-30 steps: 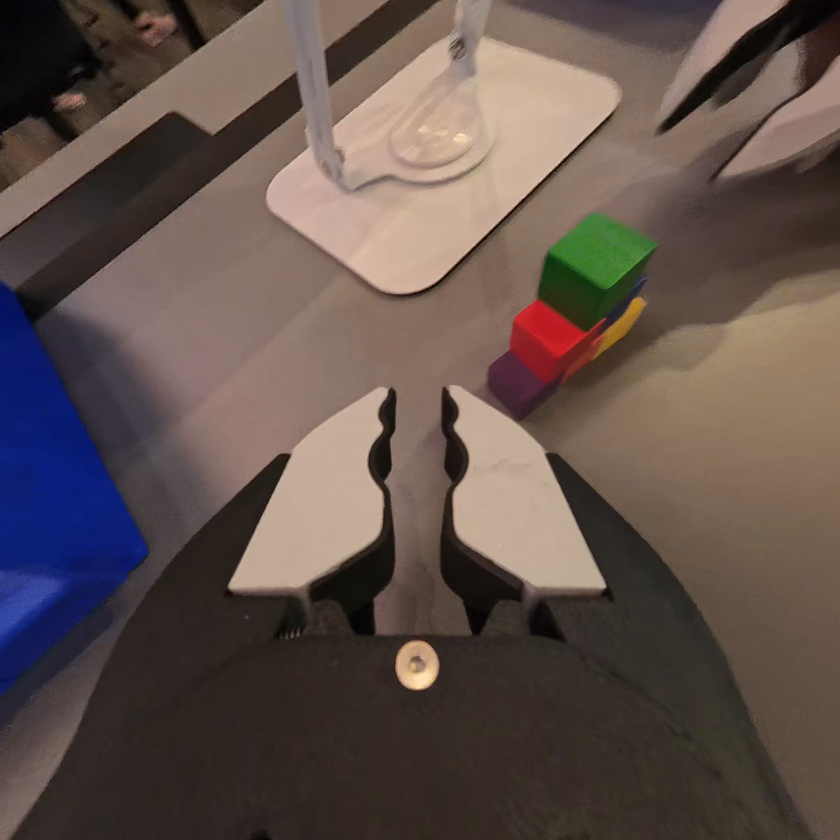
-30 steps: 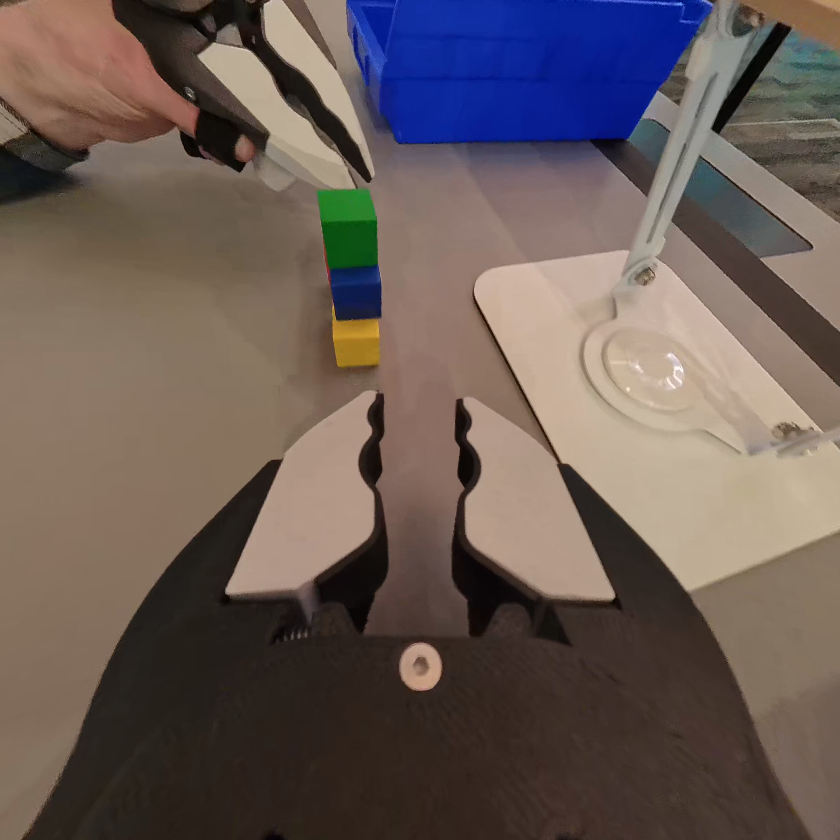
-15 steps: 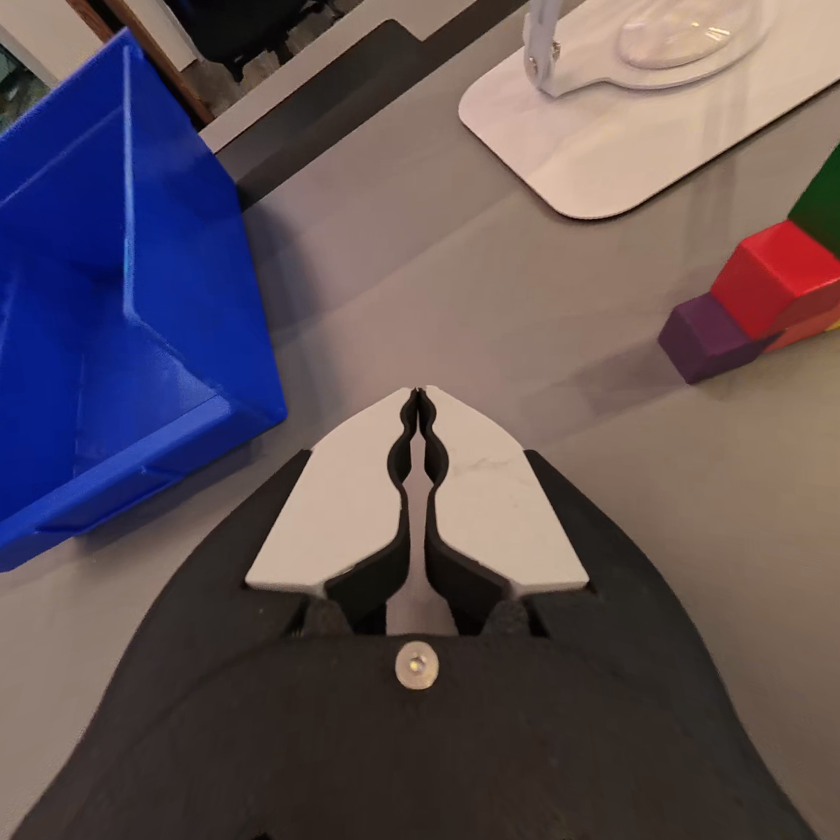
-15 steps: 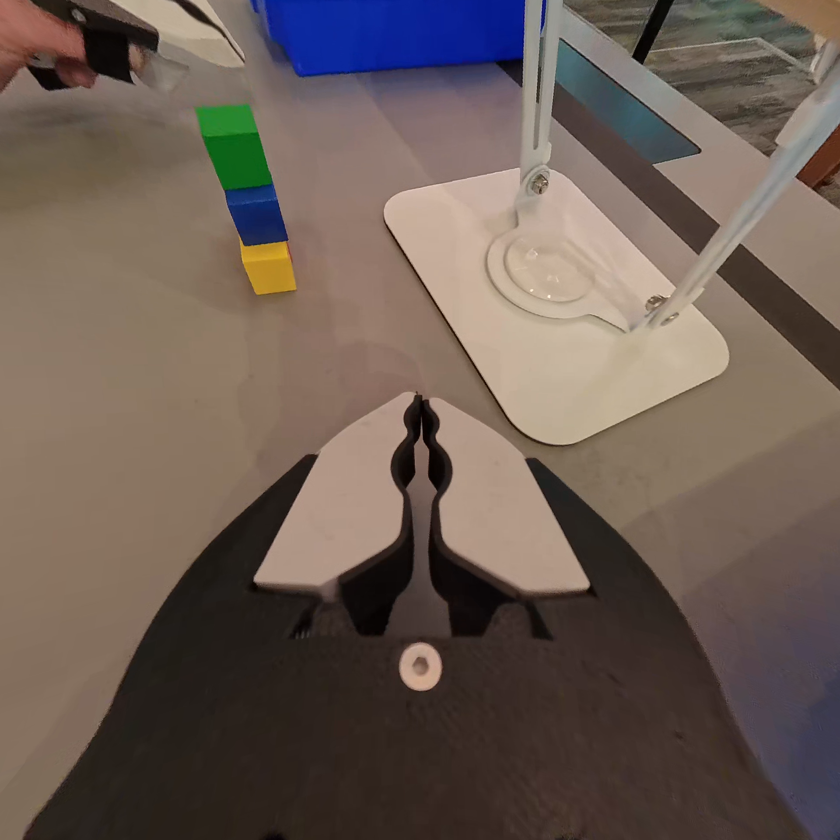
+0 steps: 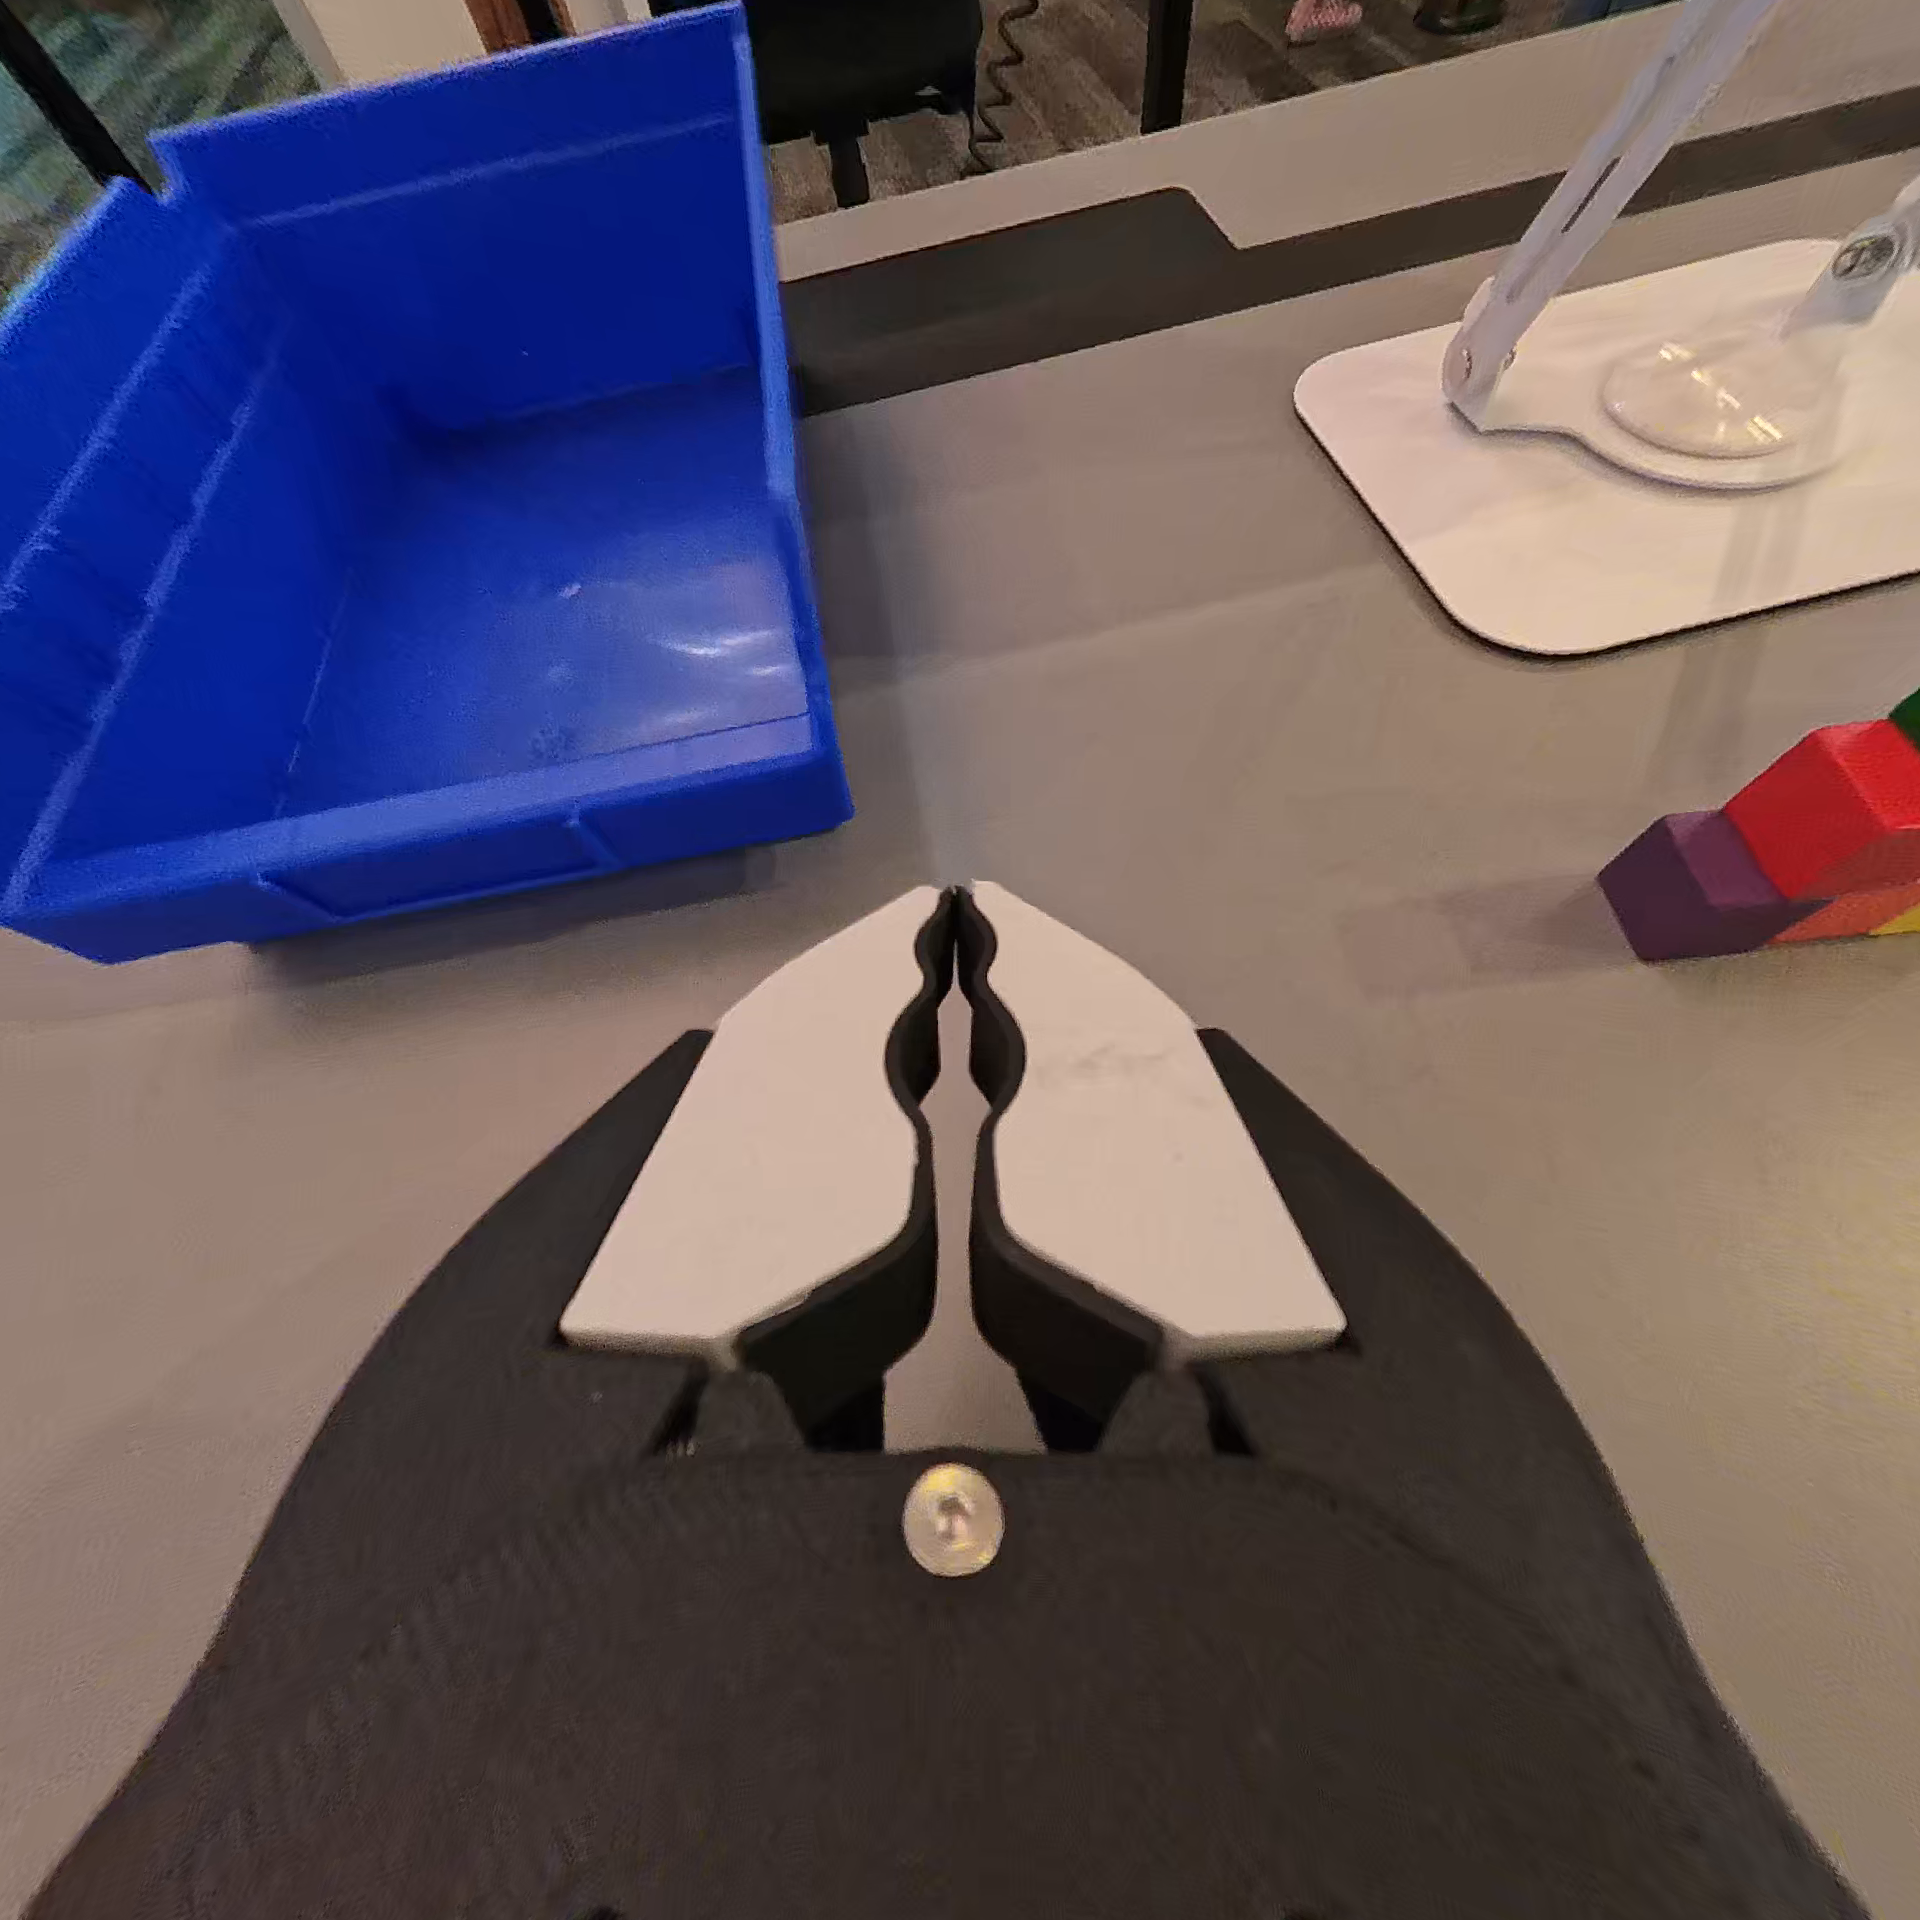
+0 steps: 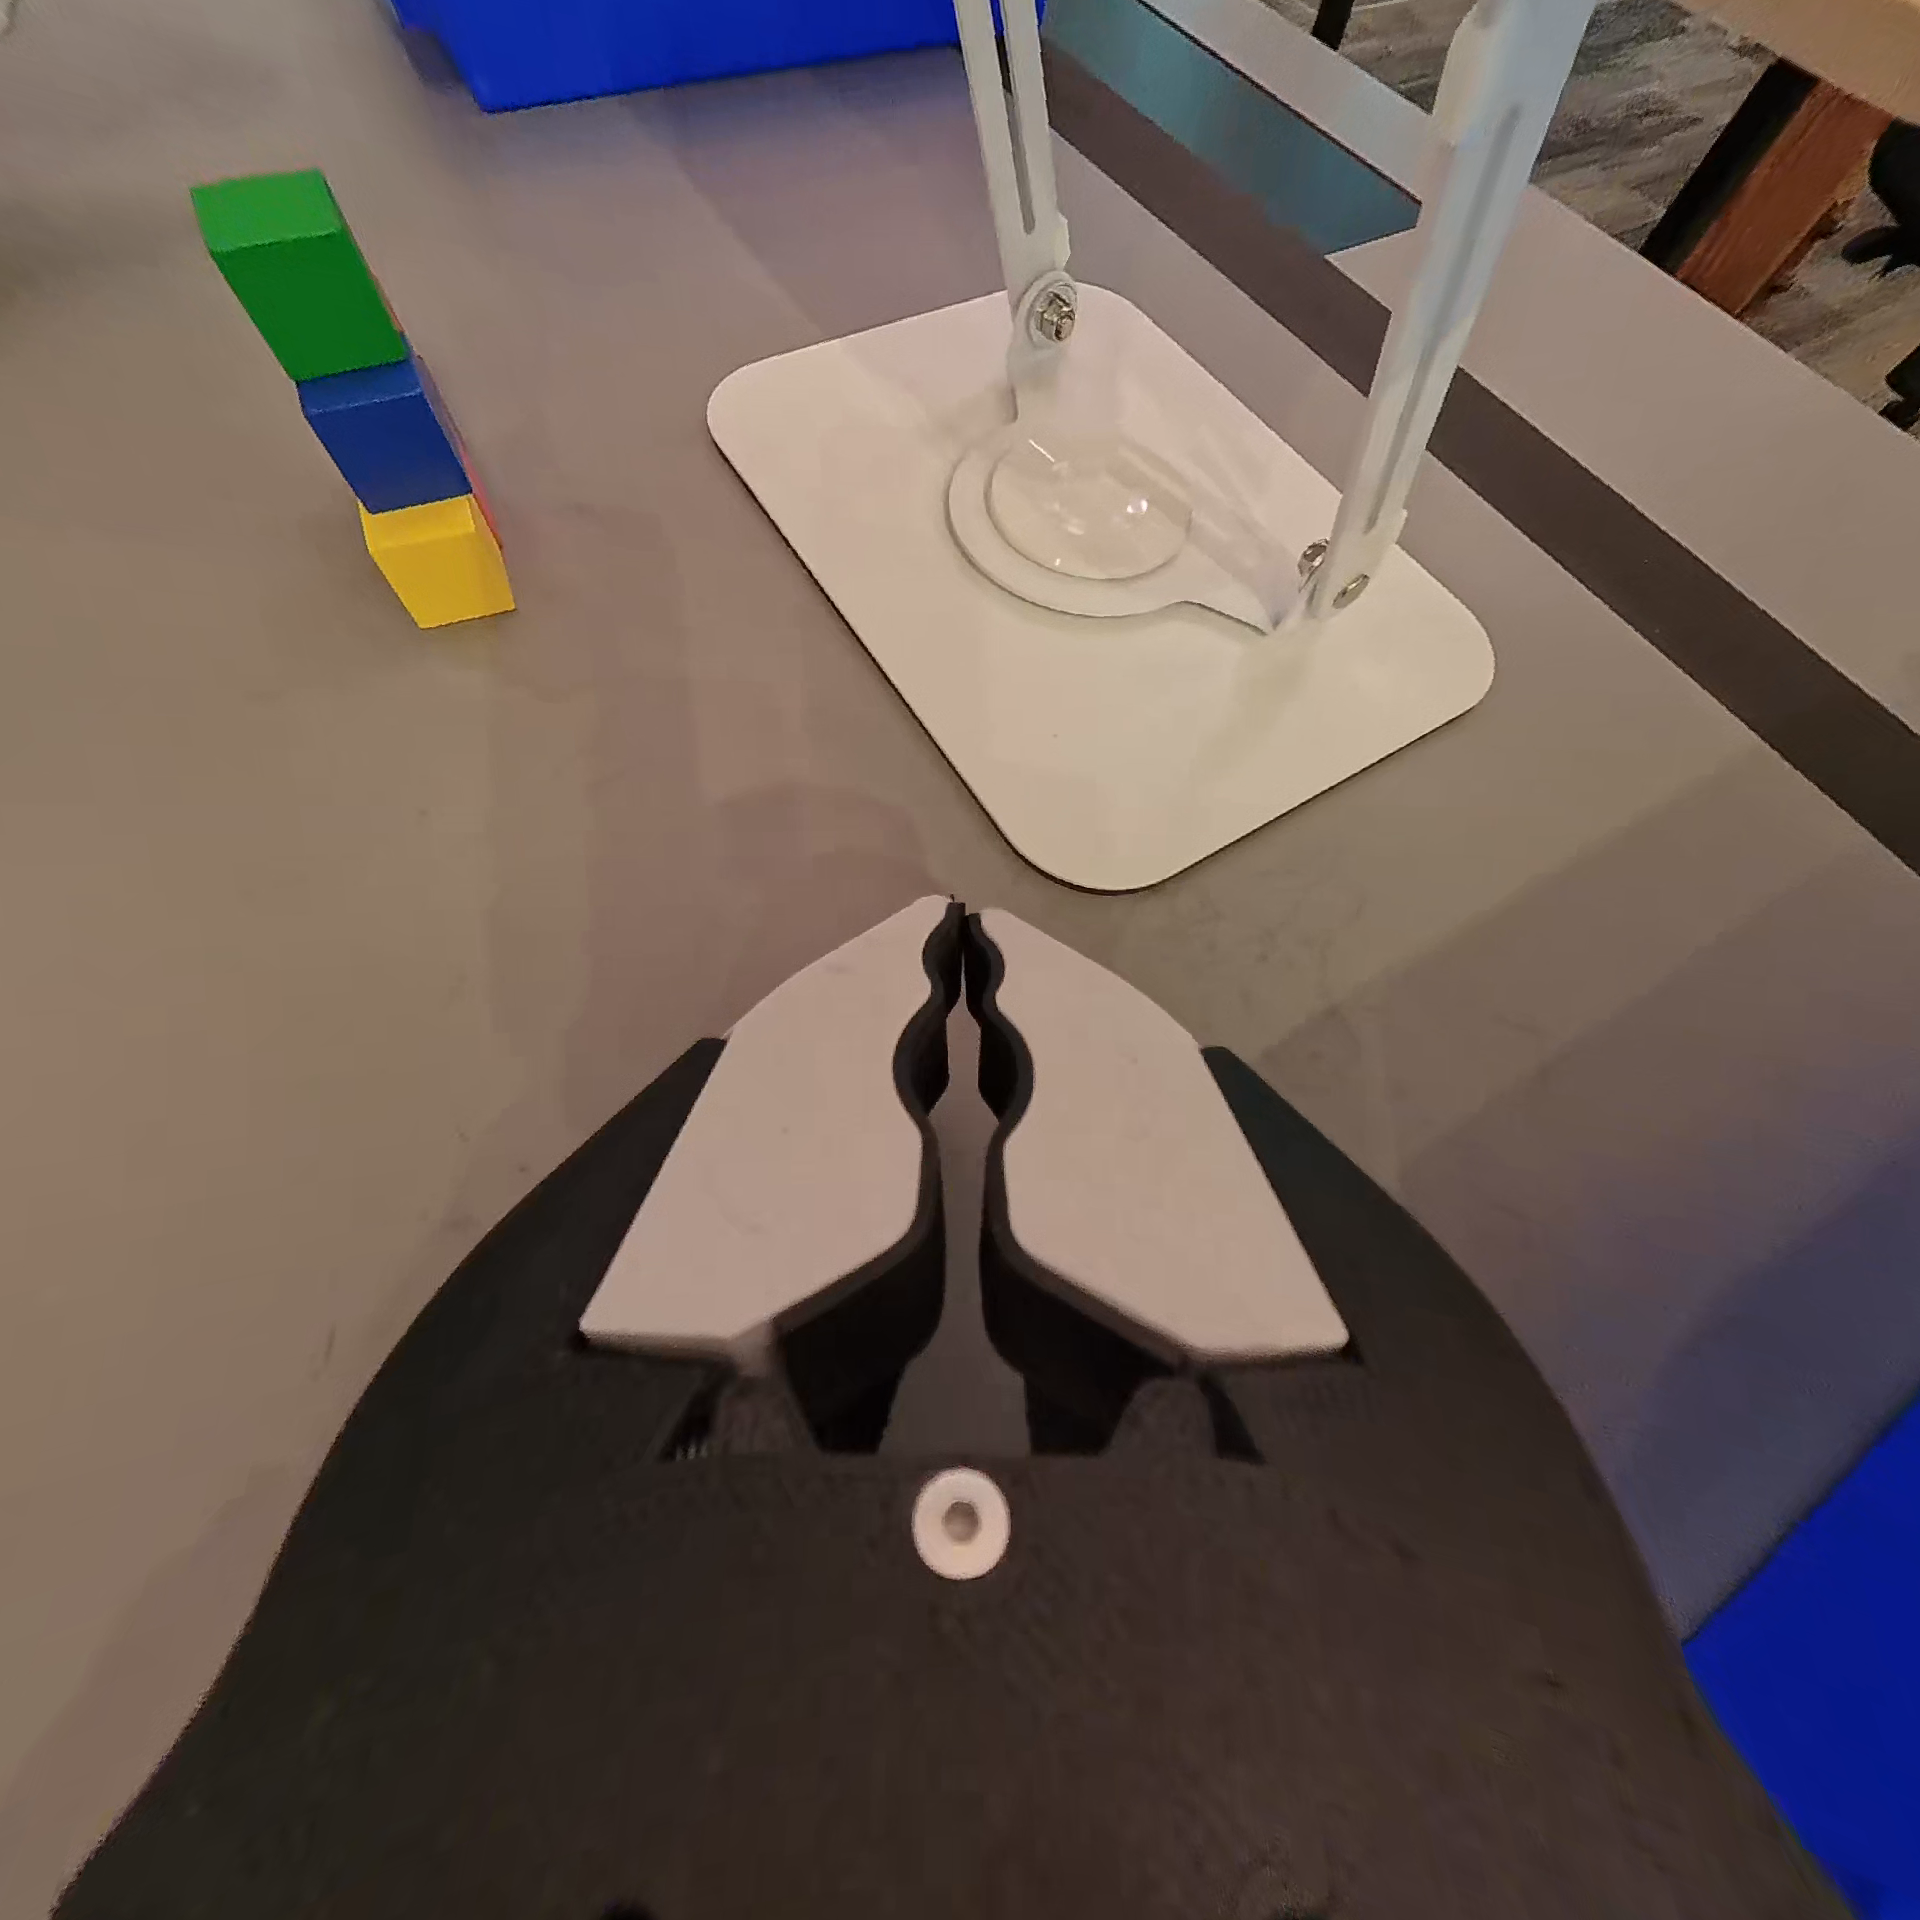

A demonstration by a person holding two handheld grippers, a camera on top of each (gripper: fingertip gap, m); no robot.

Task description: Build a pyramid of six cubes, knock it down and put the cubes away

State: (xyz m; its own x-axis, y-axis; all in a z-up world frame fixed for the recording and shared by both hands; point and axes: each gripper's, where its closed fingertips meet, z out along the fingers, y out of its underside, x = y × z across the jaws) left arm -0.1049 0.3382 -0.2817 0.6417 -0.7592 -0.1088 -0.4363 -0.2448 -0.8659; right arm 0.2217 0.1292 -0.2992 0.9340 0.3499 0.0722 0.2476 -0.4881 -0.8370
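The pyramid of coloured wooden cubes (image 6: 353, 395) stands complete on the grey worktop (image 6: 520, 935), green cube (image 6: 286, 270) on top. Both the left tool (image 5: 956, 891) and the right tool (image 6: 956, 912) are closed on nothing, well apart from it. Building looks finished; next comes knocking it down, then filling the blue plastic bin (image 5: 416, 499) at far left.

Ahead and to the left of the left gripper (image 5: 954, 891), a bin (image 5: 800, 582) is set on the table (image 5: 1195, 748). To its right, near the frame edge, stepped cubes (image 5: 1787, 852) are stacked. Ahead and to the right, a flat base plate (image 5: 1538, 561) is seen. From the right gripper (image 6: 956, 912), the cube stack (image 6: 364, 416) is found ahead to the left, and the plate (image 6: 1143, 748) just ahead to the right, with a stand (image 6: 1023, 208) mounted on it.
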